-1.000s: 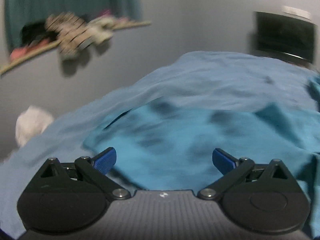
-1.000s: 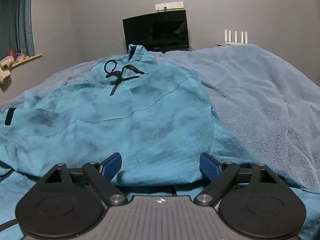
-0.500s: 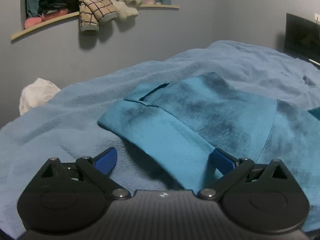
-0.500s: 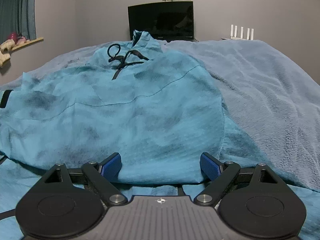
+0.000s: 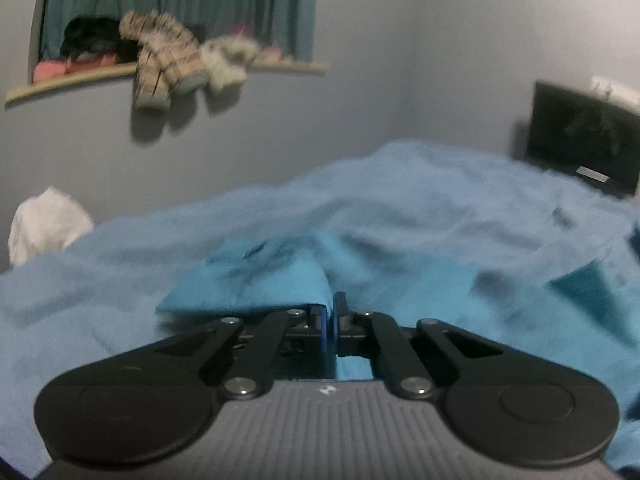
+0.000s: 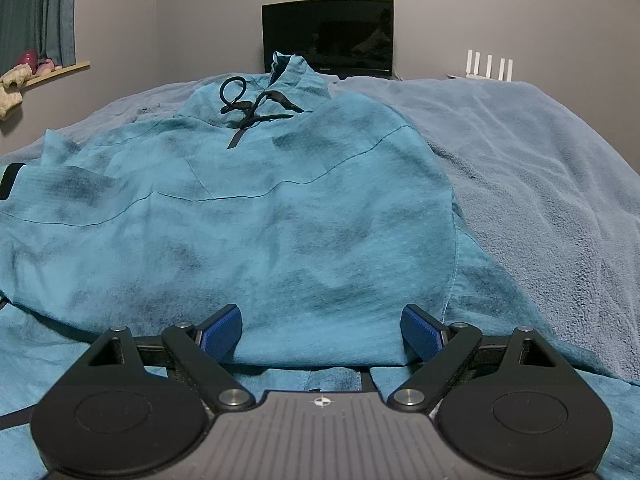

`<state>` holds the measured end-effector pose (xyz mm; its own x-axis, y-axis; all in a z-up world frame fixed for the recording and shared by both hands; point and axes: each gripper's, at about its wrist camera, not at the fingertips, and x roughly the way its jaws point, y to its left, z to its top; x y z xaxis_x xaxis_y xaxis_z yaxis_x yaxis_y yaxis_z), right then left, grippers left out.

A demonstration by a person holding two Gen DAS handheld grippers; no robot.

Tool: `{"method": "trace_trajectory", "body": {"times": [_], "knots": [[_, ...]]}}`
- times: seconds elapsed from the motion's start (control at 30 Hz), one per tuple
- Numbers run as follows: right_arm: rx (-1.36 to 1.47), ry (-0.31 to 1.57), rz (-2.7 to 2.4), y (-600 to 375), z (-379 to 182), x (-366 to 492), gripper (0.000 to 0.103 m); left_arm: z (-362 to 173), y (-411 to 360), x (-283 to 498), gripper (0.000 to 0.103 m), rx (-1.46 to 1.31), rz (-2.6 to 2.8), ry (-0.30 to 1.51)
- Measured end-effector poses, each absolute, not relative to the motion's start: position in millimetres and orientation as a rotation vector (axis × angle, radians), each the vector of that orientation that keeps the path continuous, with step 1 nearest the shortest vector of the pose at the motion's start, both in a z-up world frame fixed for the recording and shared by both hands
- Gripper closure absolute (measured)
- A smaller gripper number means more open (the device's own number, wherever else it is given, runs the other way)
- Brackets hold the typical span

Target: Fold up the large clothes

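Note:
A teal hoodie (image 6: pixel 248 216) with black drawstrings (image 6: pixel 256 110) lies spread on a bed covered by a light blue blanket (image 6: pixel 540 168). My right gripper (image 6: pixel 322 330) is open, its blue pads on either side of the hoodie's near folded edge. In the left wrist view my left gripper (image 5: pixel 331 322) is shut on a fold of the hoodie's teal sleeve (image 5: pixel 256 280), which runs away from the pads over the blanket (image 5: pixel 380 208). That view is blurred.
A black monitor (image 6: pixel 328 36) stands against the far wall, with a white router (image 6: pixel 488 66) to its right. A window ledge (image 5: pixel 168 68) holds piled clothes under a teal curtain. A white bundle (image 5: pixel 44 228) lies at the bed's left edge.
My left gripper has closed from open onto the sleeve fold and swung, so its view shifted. My right gripper has stayed open and moved slightly closer to the hoodie.

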<state>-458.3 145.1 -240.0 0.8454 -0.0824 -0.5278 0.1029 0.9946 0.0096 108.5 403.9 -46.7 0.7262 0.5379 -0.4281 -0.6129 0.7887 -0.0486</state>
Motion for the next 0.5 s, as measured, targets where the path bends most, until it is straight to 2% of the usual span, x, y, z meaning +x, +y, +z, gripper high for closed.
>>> {"method": "trace_trajectory", "body": {"times": [0.17,0.3,0.5], "knots": [[0.036,0.552,-0.099,145.6,-239.9,-458.3,0.014,14.6,341.6,98.4,0.103,-0.132,0.484,0.23],[0.023,0.544,-0.1,147.8,-239.0,-460.7,0.014,59.0,256.2,99.5,0.103,-0.041,0.285,0.114],[-0.03,0.507,-0.094,157.4,-234.3,-467.3,0.015,79.7,97.9,106.8,0.103,0.108,-0.035,0.046]]}}
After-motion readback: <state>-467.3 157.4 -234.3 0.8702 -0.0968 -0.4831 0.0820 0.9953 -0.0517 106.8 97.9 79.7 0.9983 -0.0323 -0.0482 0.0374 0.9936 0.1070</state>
